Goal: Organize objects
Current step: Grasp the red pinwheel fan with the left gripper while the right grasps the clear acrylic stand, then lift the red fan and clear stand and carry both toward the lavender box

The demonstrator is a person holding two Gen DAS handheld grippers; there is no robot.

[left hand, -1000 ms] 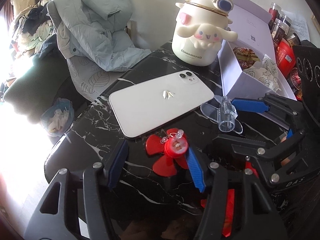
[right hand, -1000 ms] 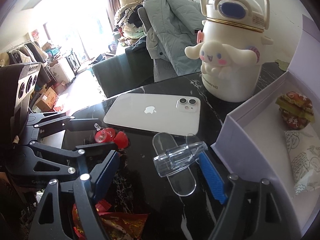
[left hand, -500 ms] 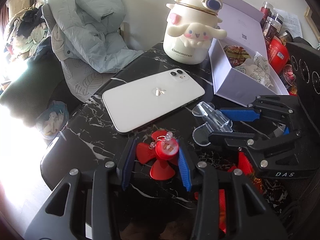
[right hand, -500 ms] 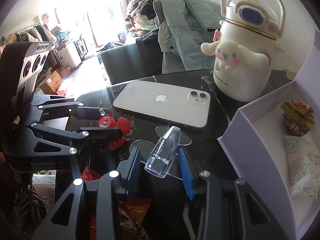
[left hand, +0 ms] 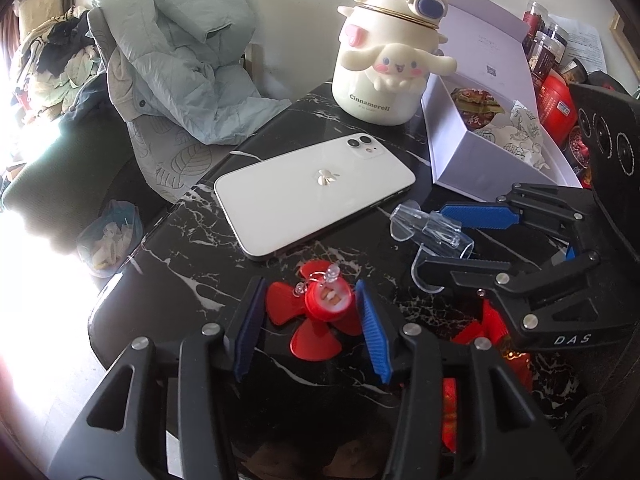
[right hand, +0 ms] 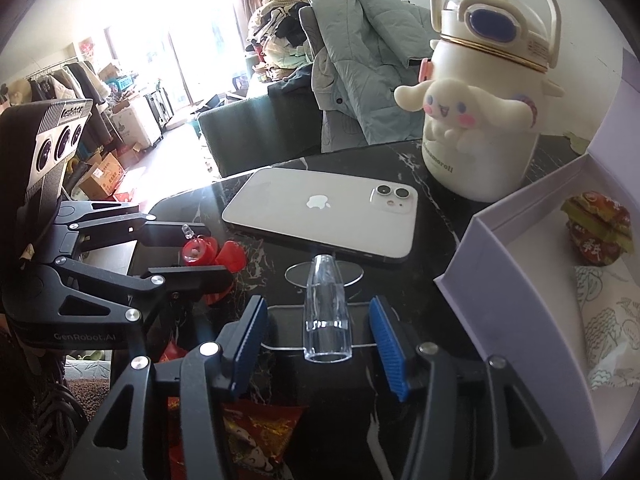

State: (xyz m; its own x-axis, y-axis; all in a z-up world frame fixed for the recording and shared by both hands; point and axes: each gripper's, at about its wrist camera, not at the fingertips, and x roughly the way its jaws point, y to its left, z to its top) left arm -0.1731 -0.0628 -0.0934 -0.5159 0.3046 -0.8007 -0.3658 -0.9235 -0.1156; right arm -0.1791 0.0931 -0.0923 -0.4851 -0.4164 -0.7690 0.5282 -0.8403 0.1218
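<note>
Both my claws have just reopened: left claw [left hand: 308, 320] loosely straddles the red fan [left hand: 320, 312], right claw [right hand: 320, 340] the clear piece [right hand: 326, 320]; neither gripped.

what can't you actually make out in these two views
- Red packets: right wrist view, mostly behind the right gripper; print unreadable.
- Jars: left wrist view, half behind the box lid; labels too small.
- Floor by the window: both views, washed out by glare.
- Box contents: cut by the right edge.
</note>
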